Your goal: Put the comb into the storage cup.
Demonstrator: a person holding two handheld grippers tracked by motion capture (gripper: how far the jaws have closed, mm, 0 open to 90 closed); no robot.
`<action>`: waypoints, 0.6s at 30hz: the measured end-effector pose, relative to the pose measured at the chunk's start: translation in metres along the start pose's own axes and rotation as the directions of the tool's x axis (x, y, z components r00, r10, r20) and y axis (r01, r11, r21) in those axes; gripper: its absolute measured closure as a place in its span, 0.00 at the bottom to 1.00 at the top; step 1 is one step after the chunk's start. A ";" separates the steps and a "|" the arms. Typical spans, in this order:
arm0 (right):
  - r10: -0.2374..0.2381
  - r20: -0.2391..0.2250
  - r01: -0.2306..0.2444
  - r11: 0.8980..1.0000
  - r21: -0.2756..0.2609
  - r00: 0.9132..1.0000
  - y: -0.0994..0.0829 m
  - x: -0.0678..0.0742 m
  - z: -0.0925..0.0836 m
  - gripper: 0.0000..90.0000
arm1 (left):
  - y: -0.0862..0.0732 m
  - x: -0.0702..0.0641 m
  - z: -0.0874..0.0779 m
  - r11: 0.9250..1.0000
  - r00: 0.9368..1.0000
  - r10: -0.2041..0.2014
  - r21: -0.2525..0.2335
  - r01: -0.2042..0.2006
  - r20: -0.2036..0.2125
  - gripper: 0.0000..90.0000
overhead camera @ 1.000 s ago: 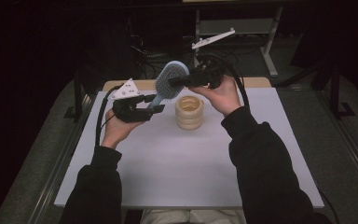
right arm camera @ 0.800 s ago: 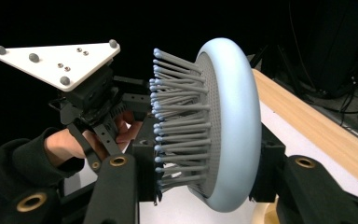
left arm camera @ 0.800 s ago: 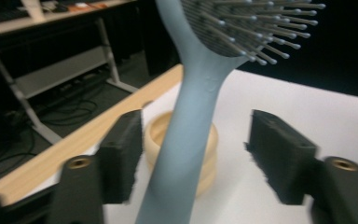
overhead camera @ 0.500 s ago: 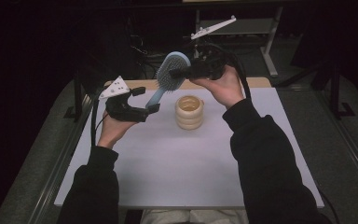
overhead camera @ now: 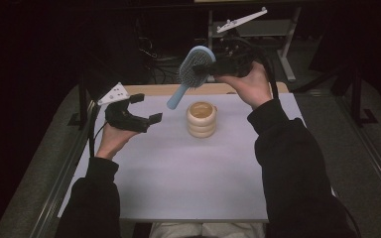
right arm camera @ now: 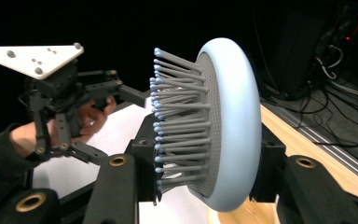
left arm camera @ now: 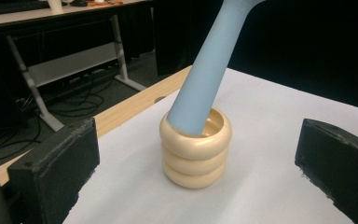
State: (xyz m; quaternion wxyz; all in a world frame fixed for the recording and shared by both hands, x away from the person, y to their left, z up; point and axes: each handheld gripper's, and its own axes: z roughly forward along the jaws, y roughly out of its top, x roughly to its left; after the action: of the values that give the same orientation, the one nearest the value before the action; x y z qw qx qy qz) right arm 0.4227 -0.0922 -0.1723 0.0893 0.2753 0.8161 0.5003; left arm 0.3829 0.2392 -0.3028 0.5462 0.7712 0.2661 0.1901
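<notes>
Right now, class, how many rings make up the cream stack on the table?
3, stacked one on another mid-table: top ring, middle ring, bottom ring. The brush handle crosses the top one in the left gripper view; nothing suggests more.

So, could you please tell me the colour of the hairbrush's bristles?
Grey bristles, best in the right gripper view.

- The hairbrush (overhead camera: 194, 69) is pale blue on its head and handle; its bristles (right arm camera: 177, 116) are grey with light blue rounded tips, set in a grey dotted cushion.
- The stacked rings (overhead camera: 201, 119) are a glossy cream-beige with a slight golden sheen.
- The table cover (overhead camera: 178, 173) is a plain pale lavender-white; the table edge (overhead camera: 154, 89) beyond it is light wood.
- The left gripper (overhead camera: 145, 108) is black, with a light grey three-cornered plate (overhead camera: 114, 93).
- The right gripper (overhead camera: 202, 69) is black too, with brass-coloured pivot rings (right arm camera: 118, 161).
- The sleeves (overhead camera: 292, 168) are black.
</notes>
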 end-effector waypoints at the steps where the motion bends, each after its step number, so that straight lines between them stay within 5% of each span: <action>1: 0.002 0.006 -0.002 1.000 -0.002 1.000 0.000 -0.002 -0.002 0.60 | -0.001 0.001 -0.001 1.000 1.000 0.002 0.001 -0.002 -0.006 0.00; 11: 0.010 0.063 -0.009 1.000 -0.017 0.998 -0.002 -0.013 -0.016 0.60 | -0.014 0.003 -0.012 0.999 0.999 0.028 0.024 -0.028 -0.015 0.00; 18: 0.012 0.093 -0.011 1.000 -0.009 0.996 -0.006 -0.018 -0.023 0.60 | -0.026 0.010 -0.021 1.000 0.999 0.007 0.019 -0.006 -0.033 0.00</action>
State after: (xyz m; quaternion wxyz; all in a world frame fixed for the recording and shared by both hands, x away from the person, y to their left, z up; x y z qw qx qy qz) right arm 0.4261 -0.1220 -0.1683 0.1256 0.3028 0.8071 0.4909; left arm 0.3735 0.2679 -0.3199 0.5339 0.7738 0.2745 0.2022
